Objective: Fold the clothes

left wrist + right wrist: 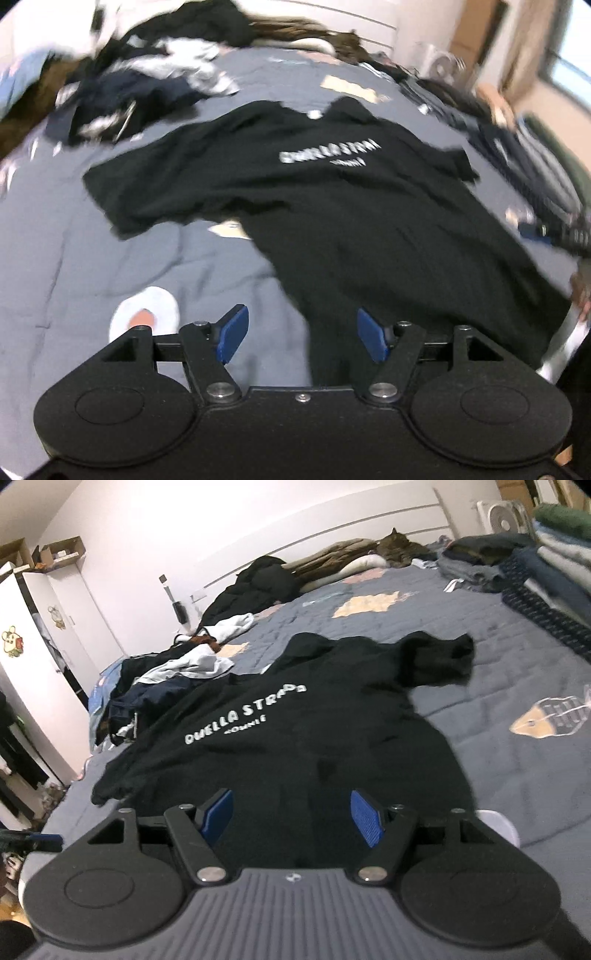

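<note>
A black T-shirt [332,206] with white lettering lies spread flat on the grey-blue bedspread [92,240], collar towards the far side. In the left wrist view, which is motion-blurred, my left gripper [303,334] hovers open over the shirt's near left edge. Its blue pads stand apart, with cloth and bedspread showing between them. In the right wrist view the same T-shirt [314,731] fills the middle, one sleeve crumpled at the far right. My right gripper [291,818] is open just above the shirt's lower part, pressing on nothing.
A heap of loose dark and white clothes [166,679] lies left of the shirt. Folded garments are stacked [554,561] along the right side of the bed. A cat [400,548] rests at the headboard. A white wardrobe [37,664] stands at the left.
</note>
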Demonstrator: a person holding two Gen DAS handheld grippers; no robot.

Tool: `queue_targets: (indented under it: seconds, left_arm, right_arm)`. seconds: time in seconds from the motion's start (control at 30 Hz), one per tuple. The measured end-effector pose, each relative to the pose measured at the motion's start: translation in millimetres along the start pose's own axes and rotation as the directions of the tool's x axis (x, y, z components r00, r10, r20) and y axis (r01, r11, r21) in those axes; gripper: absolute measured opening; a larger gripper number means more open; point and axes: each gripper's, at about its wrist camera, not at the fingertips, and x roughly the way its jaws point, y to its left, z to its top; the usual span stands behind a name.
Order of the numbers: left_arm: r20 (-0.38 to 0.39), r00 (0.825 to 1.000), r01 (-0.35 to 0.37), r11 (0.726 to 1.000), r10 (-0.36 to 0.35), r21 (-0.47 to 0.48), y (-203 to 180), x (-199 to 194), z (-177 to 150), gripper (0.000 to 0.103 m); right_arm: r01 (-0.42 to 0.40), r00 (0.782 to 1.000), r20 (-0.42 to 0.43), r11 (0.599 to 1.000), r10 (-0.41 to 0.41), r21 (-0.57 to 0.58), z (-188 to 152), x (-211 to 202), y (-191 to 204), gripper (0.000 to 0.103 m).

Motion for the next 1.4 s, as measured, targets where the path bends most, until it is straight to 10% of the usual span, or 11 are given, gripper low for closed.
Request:
queue_targets:
  seconds: [0.13,0.37,0.53,0.67,0.77,0.97,1.17,1.4]
  left_arm:
    - [-0.004,0.999,0.044,0.998,-0.045,-0.053,-21.1,0.2,-24.9,0.066]
    - [-0.091,0.994,-0.086,0.967,0.066,-0.241,-5.8,16.7,-65.8,0.067]
    - [-0.143,0.989,-0.052,0.982,0.026,-0.182,-15.5,19.9,-80.0,0.065]
    - [-0.178,0.983,0.024,0.989,-0.050,-0.147,-25.1,27.0,-82.5,0.021]
    - [-0.183,0.980,0.049,0.985,-0.079,-0.163,-24.9,29.3,-85.3,0.010]
    - [-0.100,0.987,0.103,0.975,-0.124,-0.195,-9.1,1.9,-75.9,0.005]
    - [-0.044,0.998,0.046,0.987,-0.054,-0.153,21.6,-50.8,-45.2,0.005]
    - [-0.153,0.987,-0.050,0.996,0.039,-0.070,43.9,-73.2,-12.9,0.005]
  right_arm:
    - [0.029,0.999,-0.024,0.999,-0.030,-0.025,-6.1,-18.0,-12.2,0.070]
    - [0.171,0.984,-0.037,0.982,-0.174,-0.076,-5.1,-38.3,-37.6,0.070]
    - [0.261,0.951,-0.138,0.959,-0.276,-0.112,-13.4,-40.3,-62.0,0.070]
    - [0.280,0.925,-0.240,0.955,-0.295,-0.095,-23.8,-31.5,-71.6,0.070]
    - [0.273,0.917,-0.259,0.951,-0.302,-0.142,-30.5,-29.6,-66.5,0.069]
    - [0.270,0.930,-0.251,0.963,-0.268,-0.026,-27.3,-39.7,-81.0,0.007]
    - [0.173,0.971,-0.180,0.980,-0.154,0.093,-18.2,-75.2,-72.1,0.005]
    - [0.095,0.963,-0.252,0.995,-0.093,-0.004,-27.2,-93.7,-24.1,0.005]
